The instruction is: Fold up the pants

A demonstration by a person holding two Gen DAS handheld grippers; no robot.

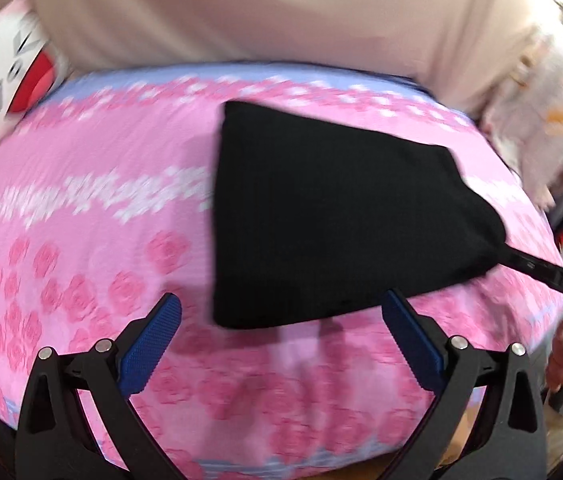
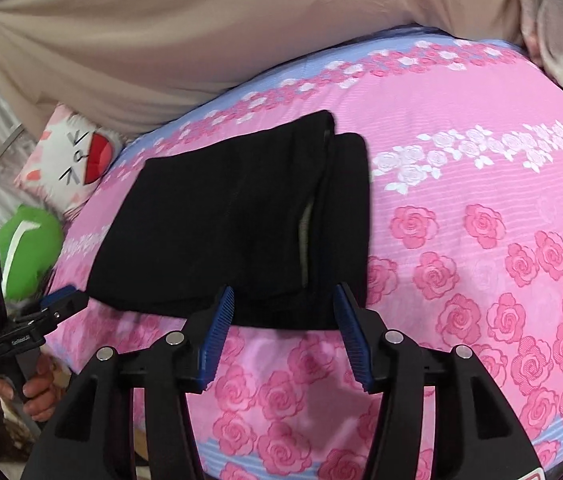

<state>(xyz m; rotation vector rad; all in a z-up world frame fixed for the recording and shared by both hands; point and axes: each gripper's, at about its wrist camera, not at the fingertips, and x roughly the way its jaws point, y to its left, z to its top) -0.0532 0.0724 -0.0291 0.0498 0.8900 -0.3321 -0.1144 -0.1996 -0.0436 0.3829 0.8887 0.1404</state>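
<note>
Black pants (image 2: 233, 220) lie folded into a compact stack on the pink rose bedsheet (image 2: 461, 240). My right gripper (image 2: 283, 300) stands open at the stack's near edge. The cloth shows between its blue pads, but they do not press on it. From the left wrist view the pants (image 1: 313, 208) look like a dark wedge, and one of the right gripper's fingers (image 1: 537, 270) reaches to its right corner. My left gripper (image 1: 281, 298) is wide open just short of the pants' near edge, holding nothing. It also shows by the stack's left corner (image 2: 61, 300), held by a hand (image 2: 33, 392).
A cat-face pillow (image 2: 69, 160) and a green plush (image 2: 29, 248) lie off the bed's left side. A beige cloth (image 2: 201, 20) covers the far side. Patterned fabric (image 1: 541, 100) is bunched at the right. The sheet to the right of the pants carries nothing.
</note>
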